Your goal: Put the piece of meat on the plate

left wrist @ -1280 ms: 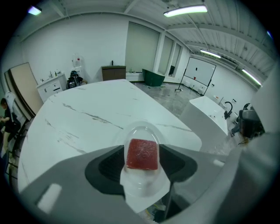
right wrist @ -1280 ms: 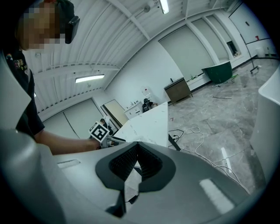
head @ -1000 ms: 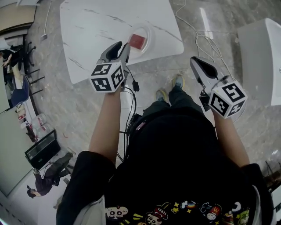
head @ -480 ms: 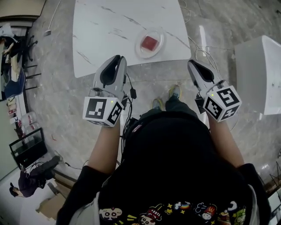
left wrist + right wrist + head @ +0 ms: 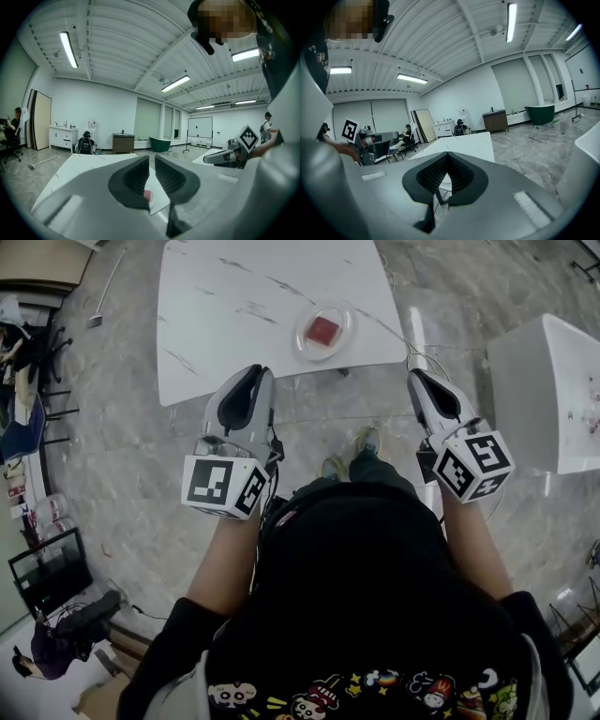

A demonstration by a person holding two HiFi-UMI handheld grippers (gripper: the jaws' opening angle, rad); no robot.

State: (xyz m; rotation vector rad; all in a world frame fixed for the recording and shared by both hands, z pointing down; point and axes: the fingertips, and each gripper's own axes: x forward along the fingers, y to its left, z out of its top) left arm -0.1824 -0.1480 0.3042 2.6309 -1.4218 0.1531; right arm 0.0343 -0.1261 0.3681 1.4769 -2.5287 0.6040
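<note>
Grey marble-look floor (image 5: pixel 122 446) is seen in the head view, with a white marble-pattern table (image 5: pixel 234 315) at top. On the table's right part, near its near edge, the piece of meat (image 5: pixel 322 330) is found lying on the plate (image 5: pixel 304 343). Both tongs are held off the table, over the floor and well apart from the plate. The left gripper (image 5: pixel 251 371) is just short of the table edge, and the right gripper (image 5: pixel 415 376) is by the table's right corner. A second white table (image 5: pixel 544 390) is seen at right.

Left gripper view: the left gripper (image 5: pixel 152 158) jaws have just been closing and are brought together to a thin slit. Nothing is held between them. The piece of meat (image 5: pixel 147 194) and the plate (image 5: pixel 153 201) are glimpsed below the slit, well beyond the pads, on the table (image 5: pixel 79 166). The right gripper (image 5: pixel 207 160) is seen at right.

Right gripper view: the right gripper (image 5: pixel 447 153) jaws are closed tip to tip, with nothing gripped. The table (image 5: pixel 468 145) is seen ahead and the left gripper (image 5: pixel 396 137) at left. The piece of meat can't be made out here.
</note>
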